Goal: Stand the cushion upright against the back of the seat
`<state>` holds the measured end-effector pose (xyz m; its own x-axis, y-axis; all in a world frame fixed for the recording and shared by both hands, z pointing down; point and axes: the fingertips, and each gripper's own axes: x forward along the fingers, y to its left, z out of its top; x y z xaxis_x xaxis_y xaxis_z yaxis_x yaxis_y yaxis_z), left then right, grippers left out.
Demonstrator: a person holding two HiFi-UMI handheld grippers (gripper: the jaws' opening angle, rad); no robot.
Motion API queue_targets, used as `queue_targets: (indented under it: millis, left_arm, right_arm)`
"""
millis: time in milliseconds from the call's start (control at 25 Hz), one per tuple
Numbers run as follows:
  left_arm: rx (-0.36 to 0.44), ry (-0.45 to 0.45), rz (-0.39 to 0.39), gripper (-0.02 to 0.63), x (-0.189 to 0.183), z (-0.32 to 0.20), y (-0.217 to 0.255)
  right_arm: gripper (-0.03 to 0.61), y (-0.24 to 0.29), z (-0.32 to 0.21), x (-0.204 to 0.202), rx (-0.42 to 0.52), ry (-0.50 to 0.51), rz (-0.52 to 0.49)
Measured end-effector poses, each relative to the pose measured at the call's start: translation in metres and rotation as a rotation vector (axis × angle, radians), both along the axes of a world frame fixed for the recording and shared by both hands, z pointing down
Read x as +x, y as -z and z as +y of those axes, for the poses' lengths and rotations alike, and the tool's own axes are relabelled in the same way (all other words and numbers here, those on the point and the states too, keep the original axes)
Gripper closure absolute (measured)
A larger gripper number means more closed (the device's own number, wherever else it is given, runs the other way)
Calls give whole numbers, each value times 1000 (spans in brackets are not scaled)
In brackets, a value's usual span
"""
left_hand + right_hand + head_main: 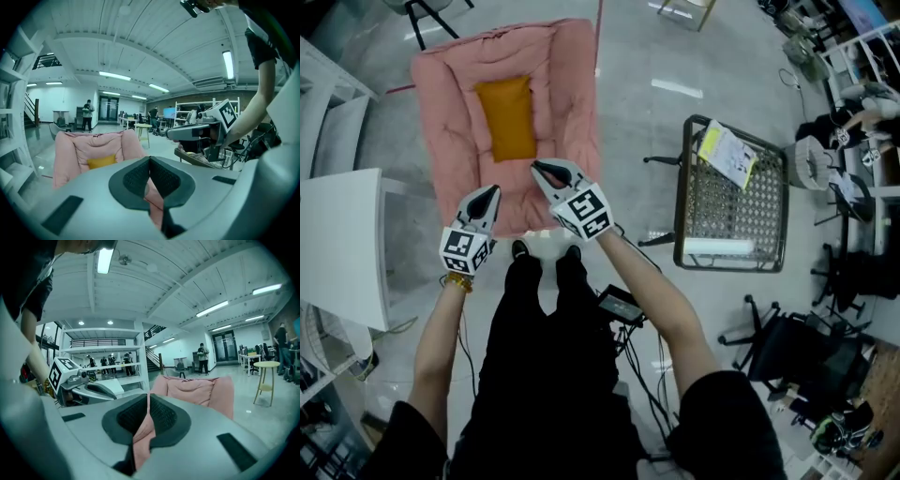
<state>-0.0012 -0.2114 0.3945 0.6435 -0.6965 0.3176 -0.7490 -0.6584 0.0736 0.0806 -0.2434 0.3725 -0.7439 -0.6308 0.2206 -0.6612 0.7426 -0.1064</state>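
Your left gripper (493, 192) is clamped shut on the pink cushion's (567, 84) near edge. Your right gripper (537, 169) pinches that same edge just beside it. The yellow pillow (507, 117) lies in the cushion's middle.

The padded seat (450, 103) is dusty pink, and the cushion (507, 118) lying on it is mustard yellow. The left hand-held gripper (493, 190) and the right hand-held gripper (537, 167) are pale grey with black tips, and each bears a white cube printed with black square markers. The floor (647, 131) is glossy grey. At the right, a chair (731, 202) has a black frame and tan woven mesh. The tabletop (342, 244) at the left is white.
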Motion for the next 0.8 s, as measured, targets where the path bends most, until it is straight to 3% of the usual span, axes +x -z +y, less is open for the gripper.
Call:
queue_targets:
  millis: [320,800]
  left_arm:
    - [55,43,-10,601,-2,21,59]
    - [84,157,15,601,-11,56,77]
  right_arm:
    - [551,68,16,24,96,-66,-97]
    - [551,74,68,32,121,-36,-101]
